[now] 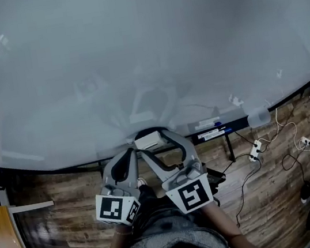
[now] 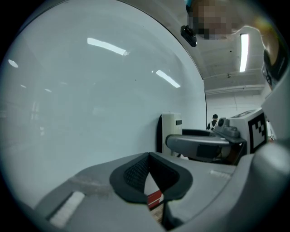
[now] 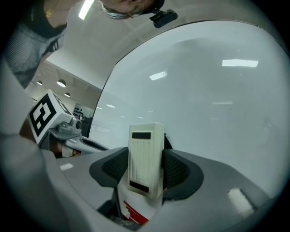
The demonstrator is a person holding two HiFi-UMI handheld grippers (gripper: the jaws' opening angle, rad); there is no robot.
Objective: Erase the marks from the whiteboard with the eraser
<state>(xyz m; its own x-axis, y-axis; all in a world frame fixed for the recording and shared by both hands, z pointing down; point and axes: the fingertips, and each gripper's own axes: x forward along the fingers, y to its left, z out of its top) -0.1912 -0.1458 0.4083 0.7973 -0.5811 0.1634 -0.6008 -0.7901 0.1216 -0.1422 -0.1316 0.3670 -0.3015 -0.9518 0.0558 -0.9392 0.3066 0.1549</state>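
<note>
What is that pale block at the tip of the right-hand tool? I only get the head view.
Observer: It's an eraser, cream with a ribbed back, clamped between the black pads of the right gripper.
Visitor: Which side of it faces the board?
Observer: The left gripper view shows its dark felt side turned toward the whiteboard.
Visitor: And the other tool?
Observer: The left gripper holds nothing; its jaws are shut.

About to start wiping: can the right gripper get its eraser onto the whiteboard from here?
Probably yes. The right gripper is shut on the eraser, which faces the whiteboard close ahead with nothing between them. The left gripper hangs beside it, not in its way.
</note>
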